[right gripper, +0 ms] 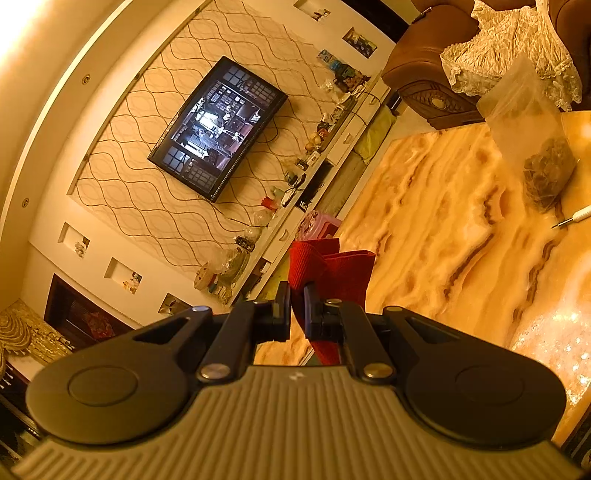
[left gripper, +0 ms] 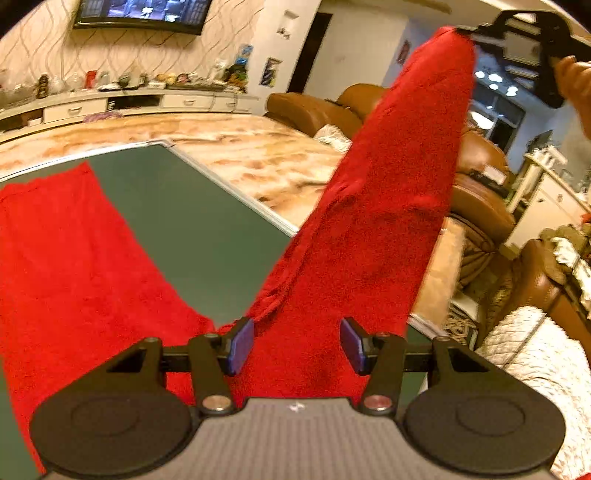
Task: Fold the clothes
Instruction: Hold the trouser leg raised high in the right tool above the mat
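The left hand-held gripper (left gripper: 297,345) hangs released, jaws wide, over the red garment (left gripper: 74,258) lying on the green worktop (left gripper: 192,206). Only the left view shows one red leg rising from that worktop toward the right hand-held gripper (left gripper: 466,32). The right view shows that gripper (right gripper: 297,306) clenched on the red hem, with the television (right gripper: 218,127) beyond.

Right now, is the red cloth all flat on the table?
No. One part lies flat on the green table, but the red cloth rises in a long strip to the right claw, shut on its end.
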The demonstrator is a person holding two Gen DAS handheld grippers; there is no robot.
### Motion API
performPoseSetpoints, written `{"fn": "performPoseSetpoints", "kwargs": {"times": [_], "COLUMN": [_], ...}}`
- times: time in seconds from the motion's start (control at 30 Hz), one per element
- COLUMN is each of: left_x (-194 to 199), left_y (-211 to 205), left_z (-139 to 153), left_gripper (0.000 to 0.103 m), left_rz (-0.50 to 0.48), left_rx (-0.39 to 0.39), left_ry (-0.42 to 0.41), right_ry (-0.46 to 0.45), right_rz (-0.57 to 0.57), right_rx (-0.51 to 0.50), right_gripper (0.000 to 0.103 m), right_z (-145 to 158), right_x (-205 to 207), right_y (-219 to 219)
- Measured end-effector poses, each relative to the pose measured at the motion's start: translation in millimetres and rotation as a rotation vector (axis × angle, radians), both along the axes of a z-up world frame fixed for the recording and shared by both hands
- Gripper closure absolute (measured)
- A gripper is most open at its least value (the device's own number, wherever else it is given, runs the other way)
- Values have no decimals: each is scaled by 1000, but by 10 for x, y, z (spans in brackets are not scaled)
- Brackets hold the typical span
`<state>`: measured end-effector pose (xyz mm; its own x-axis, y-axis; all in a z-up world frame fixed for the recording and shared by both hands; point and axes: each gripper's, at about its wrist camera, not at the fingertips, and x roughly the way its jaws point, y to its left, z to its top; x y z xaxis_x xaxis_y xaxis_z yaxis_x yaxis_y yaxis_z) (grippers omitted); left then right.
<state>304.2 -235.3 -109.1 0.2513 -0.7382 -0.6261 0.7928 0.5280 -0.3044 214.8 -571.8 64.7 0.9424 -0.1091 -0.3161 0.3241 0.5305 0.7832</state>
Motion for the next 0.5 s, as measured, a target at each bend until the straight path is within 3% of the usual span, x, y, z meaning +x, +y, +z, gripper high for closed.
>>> {"fn": "performPoseSetpoints", "kwargs": {"times": [0.23, 0.5], "left_x": [103, 136], "left_y": [162, 144], "left_z": [-95, -164], "left_gripper": [46, 42], "left_rz": [31, 24], "left_rx": [19, 14], "left_ry": [75, 100], "right_ry": [-15, -47], "right_rz": [47, 148], "right_rx": [-16, -33], "right_gripper": [93, 93], "right_z": [36, 122], "right_x": [82, 236], "right_y": [117, 365]}}
